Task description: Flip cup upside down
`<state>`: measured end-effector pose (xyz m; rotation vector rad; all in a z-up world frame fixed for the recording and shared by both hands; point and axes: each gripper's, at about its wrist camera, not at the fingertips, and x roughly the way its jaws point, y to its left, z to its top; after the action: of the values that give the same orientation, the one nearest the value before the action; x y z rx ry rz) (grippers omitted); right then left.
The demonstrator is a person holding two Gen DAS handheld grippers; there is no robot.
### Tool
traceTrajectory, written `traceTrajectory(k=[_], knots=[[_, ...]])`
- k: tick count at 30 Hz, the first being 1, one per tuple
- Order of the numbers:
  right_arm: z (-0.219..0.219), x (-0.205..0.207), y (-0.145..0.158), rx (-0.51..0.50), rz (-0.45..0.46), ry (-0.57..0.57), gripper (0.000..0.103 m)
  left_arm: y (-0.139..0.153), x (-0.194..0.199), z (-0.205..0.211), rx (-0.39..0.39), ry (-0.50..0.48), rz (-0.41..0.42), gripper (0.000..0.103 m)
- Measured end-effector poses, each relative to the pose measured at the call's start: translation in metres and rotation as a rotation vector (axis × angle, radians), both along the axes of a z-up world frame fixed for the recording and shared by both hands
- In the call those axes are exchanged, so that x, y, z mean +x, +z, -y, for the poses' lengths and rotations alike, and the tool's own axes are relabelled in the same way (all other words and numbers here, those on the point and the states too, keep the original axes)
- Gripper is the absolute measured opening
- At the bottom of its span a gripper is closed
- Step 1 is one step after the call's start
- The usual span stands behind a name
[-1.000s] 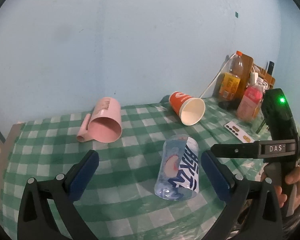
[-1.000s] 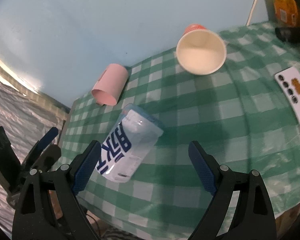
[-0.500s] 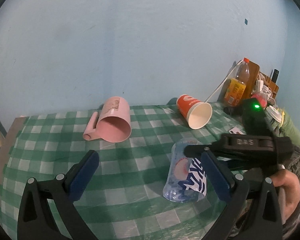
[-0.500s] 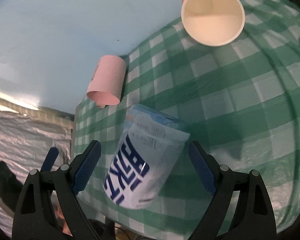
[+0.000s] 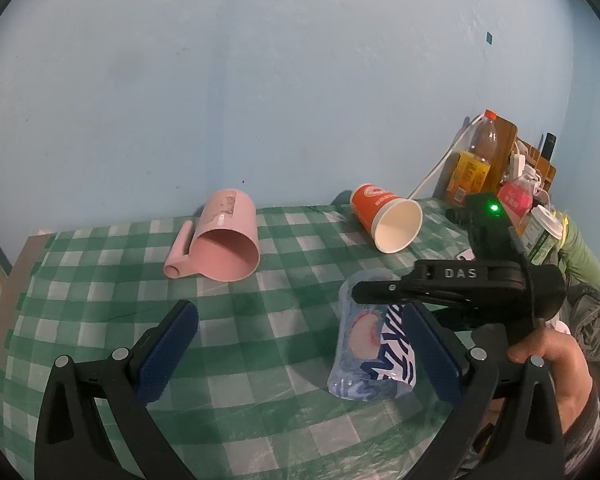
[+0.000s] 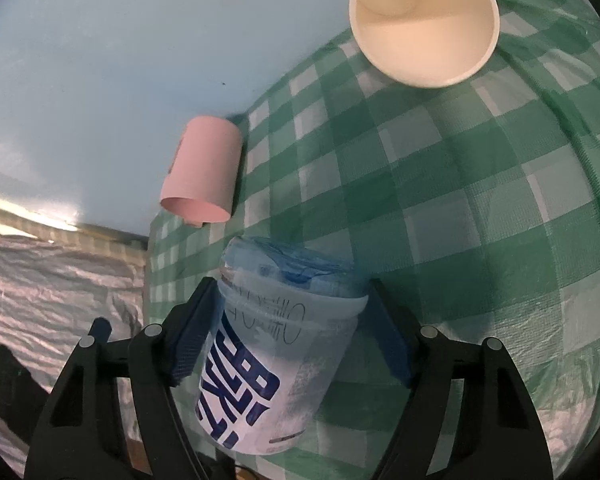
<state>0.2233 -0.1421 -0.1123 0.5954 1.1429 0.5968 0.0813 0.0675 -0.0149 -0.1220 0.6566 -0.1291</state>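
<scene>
Lying on its side on the green checked desk (image 5: 100, 320): a clear cup (image 6: 276, 344) with blue writing. Long way pointing toward the back wall, blue-lidded end far, other end near. Sitting right between the blue pads (image 6: 192, 332) of the right claw (image 6: 288, 332). Pads pressed on both sides of the cup near the lidded end, so closed on it, it seems. Seen from the left view too: cup (image 5: 368, 348) under the black right claw (image 5: 380, 292), held by a hand (image 5: 556, 364). Left claw (image 5: 300, 352) wide apart, holding nothing, a bit back from the cup and off to its side. Right claw the one on the cup, so likely the one to lift and turn it. Probably needs a lift first, then a twist of the wrist to point the mouth down. Hard to tell which end is the mouth, since one end looks sealed. Near things: a pink mug (image 5: 228, 240) on its side, well apart at the back left; an orange paper cup (image 5: 388, 216) on its side at the back right, mouth facing here. Bottles (image 5: 476, 160) far off in the right corner. Nothing between claw and cup. Thin plastic, so maybe easy to squash or slip.
</scene>
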Motion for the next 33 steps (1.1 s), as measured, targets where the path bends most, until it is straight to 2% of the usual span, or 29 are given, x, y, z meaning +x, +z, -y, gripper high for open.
traceTrajectory(k=[4, 7, 9, 12, 15, 18, 21, 33], knots=[[0.002, -0.012, 0.020, -0.025, 0.117, 0.001, 0.075, 0.002, 0.000, -0.003, -0.006, 0.008, 0.004, 0.103], [-0.004, -0.027, 0.044, -0.119, 0.277, 0.011, 0.075, 0.003, -0.002, -0.008, -0.011, 0.026, 0.010, 0.103], [-0.015, -0.044, 0.062, -0.217, 0.432, 0.018, 0.075, 0.003, -0.002, -0.012, -0.021, 0.034, 0.010, 0.103], [-0.038, -0.074, 0.081, -0.432, 0.693, -0.001, 0.075, 0.003, -0.003, -0.019, -0.033, 0.056, 0.009, 0.103], [-0.059, -0.093, 0.085, -0.561, 0.857, 0.000, 0.075, 0.003, -0.003, -0.026, -0.051, 0.072, 0.004, 0.103], [-0.076, -0.098, 0.082, -0.630, 0.935, 0.008, 0.075, 0.003, -0.001, -0.033, -0.071, 0.083, -0.001, 0.103], [-0.086, -0.094, 0.076, -0.678, 0.964, 0.005, 0.075, 0.003, -0.001, -0.034, -0.073, 0.088, 0.003, 0.103], [-0.084, -0.085, 0.055, -0.722, 0.908, 0.057, 0.075, 0.000, 0.000, -0.030, -0.067, 0.070, -0.009, 0.103]])
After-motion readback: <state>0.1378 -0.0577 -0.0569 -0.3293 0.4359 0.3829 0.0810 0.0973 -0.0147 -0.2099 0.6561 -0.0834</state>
